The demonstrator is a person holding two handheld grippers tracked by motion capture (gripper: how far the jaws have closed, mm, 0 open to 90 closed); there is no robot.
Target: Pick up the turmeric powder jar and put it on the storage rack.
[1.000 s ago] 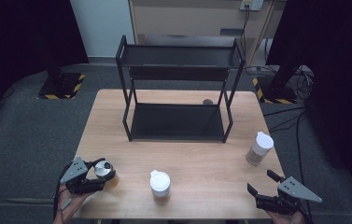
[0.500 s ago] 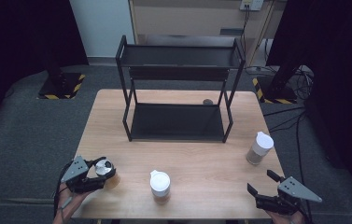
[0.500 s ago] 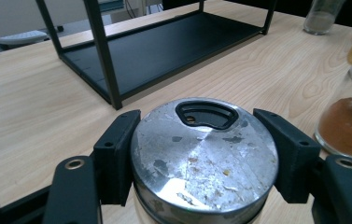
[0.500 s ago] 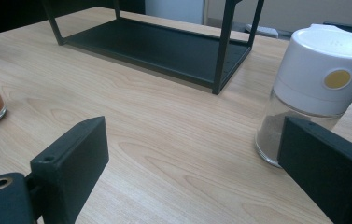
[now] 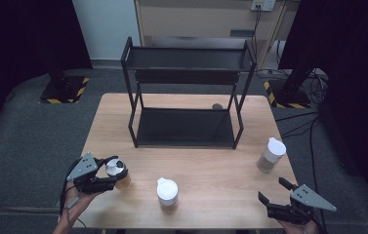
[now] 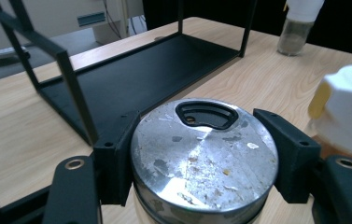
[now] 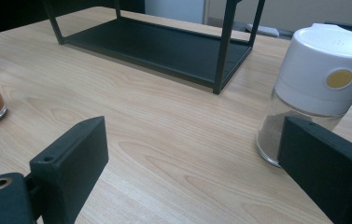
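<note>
1. The left claw (image 5: 107,179) was clamped on a metal-lidded jar (image 6: 204,154) at the bench's (image 5: 211,161) near left corner.
2. The right claw (image 5: 274,192) hung spread wide, holding nothing, near the white-capped jar (image 7: 311,88) at the right edge.
3. A black rack (image 5: 186,92) stood behind.

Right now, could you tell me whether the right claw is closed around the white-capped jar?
No, the right claw is open with bare table between its jaws, and the white-capped jar stands apart beyond one of them.
</note>
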